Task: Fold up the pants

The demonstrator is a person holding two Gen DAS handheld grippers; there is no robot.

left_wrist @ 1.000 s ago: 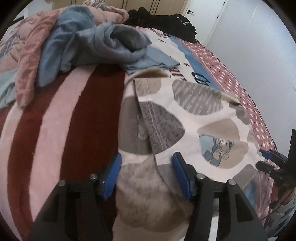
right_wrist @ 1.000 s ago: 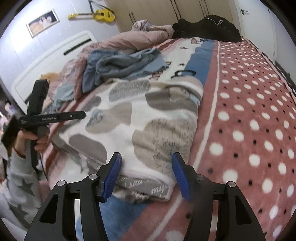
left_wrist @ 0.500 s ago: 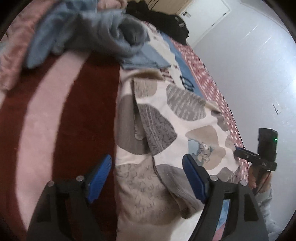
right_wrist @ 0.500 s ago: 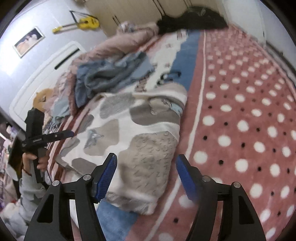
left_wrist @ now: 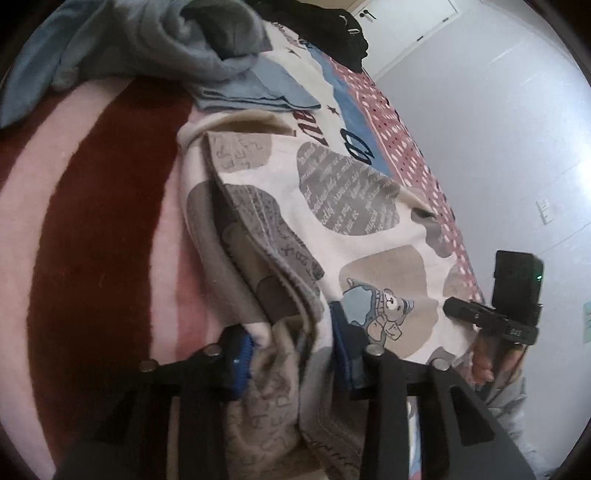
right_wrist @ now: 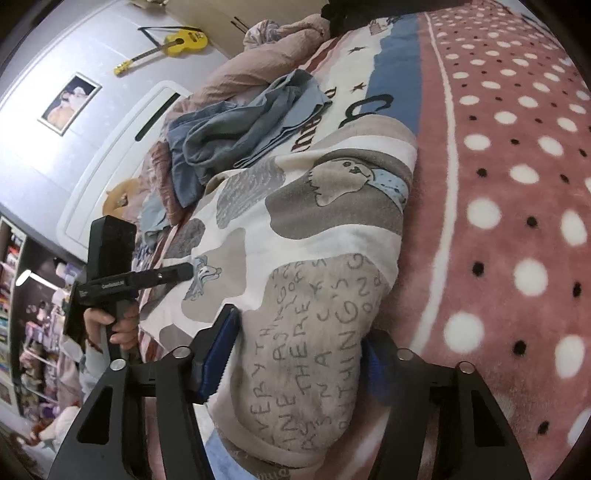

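The pants are cream fleece with grey and tan patches and cartoon prints, lying folded on the bed. My left gripper has its blue pads closing on the bunched near-left edge of the pants. My right gripper straddles the near-right end of the pants, the lettered patch filling the gap between its pads. Each gripper also shows in the other view, the right one in the left wrist view and the left one in the right wrist view.
A pile of blue-grey clothes lies beyond the pants; it also shows in the right wrist view. A black garment lies at the far end. The bedspread is red-pink striped on the left and pink dotted on the right.
Both grippers moved forward and down onto the near edge of the pants. The left jaws narrowed around the bunched cloth; the right jaws now have cloth between them.
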